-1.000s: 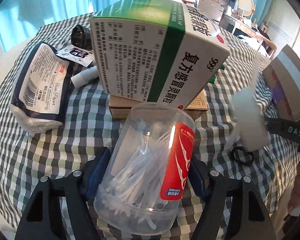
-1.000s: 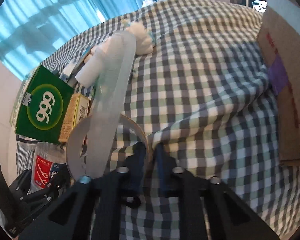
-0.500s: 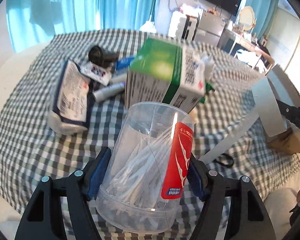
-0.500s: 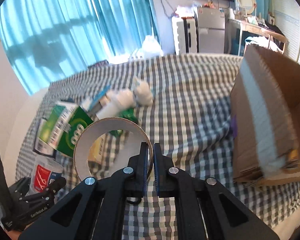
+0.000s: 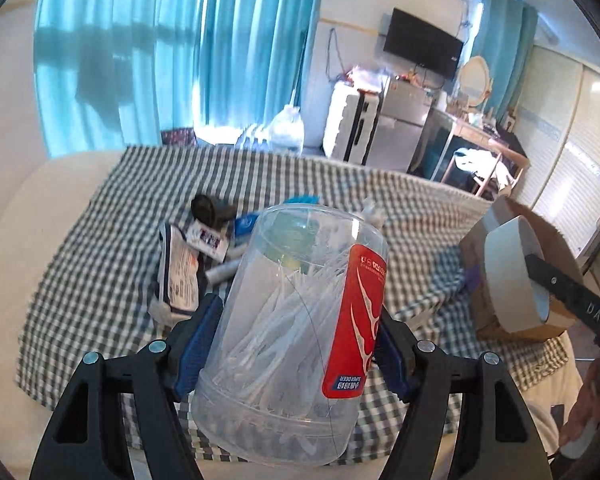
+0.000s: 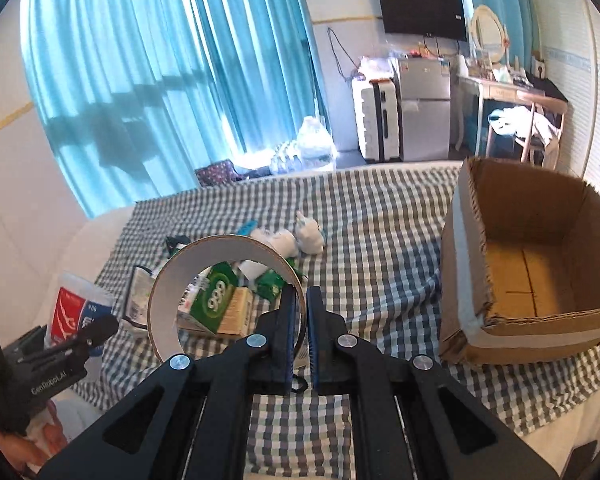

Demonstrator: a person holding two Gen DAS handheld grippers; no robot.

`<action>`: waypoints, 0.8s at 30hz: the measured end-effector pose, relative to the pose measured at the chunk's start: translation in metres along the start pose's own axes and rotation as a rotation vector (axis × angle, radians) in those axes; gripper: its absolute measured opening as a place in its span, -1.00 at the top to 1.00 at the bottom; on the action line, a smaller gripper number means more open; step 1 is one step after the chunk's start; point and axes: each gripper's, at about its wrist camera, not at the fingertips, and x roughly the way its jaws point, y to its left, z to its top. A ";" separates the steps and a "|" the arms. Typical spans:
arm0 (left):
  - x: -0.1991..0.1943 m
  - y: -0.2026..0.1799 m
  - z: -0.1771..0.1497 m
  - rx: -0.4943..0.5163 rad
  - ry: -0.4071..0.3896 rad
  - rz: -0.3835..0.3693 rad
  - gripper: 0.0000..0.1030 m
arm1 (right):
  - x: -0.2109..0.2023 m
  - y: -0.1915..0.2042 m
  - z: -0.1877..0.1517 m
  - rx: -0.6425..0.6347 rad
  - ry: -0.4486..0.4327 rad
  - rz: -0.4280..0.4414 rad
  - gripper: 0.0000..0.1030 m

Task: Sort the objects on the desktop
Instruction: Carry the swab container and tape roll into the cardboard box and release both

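Left claw (image 5: 298,344): two black jointed arms with blue pads, spread wide and pressed on either side of one clear plastic canister (image 5: 292,320). The canister is cylindrical, smooth and see-through, carries a red label strip, and is packed with thin white sticks too many to count. It is held off the surface and leans away from the camera.

Right claw (image 6: 299,320): same black build, blue pads pressed nearly together, pinching the wall of one tape roll (image 6: 224,300). The roll is a wide ring with a matte pale outer band and a brown cardboard core. It hangs clear of the surface, to the left of the pads, and its open centre faces the camera. Both claws point downward at a slant.

Worktop (image 6: 380,240): covered with a soft, wrinkled, checked cloth in grey, white and green.

On the cloth, left side, one loose pile:
- one green carton (image 6: 214,298) marked 999;
- one tan carton touching it;
- one soft white pack (image 5: 178,276) with dark edges;
- small tubes and sachets, count not clear;
- one white crumpled lump (image 6: 310,232) at the far edge.

On the cloth, right side: one open corrugated cardboard box (image 6: 540,264), rectangular, rough torn rims, pale tape along its outer walls, well apart from the pile.
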 end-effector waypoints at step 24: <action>-0.030 -0.223 0.060 0.242 -0.094 -0.264 -0.42 | -0.104 -0.138 0.053 0.122 -0.187 -0.191 0.89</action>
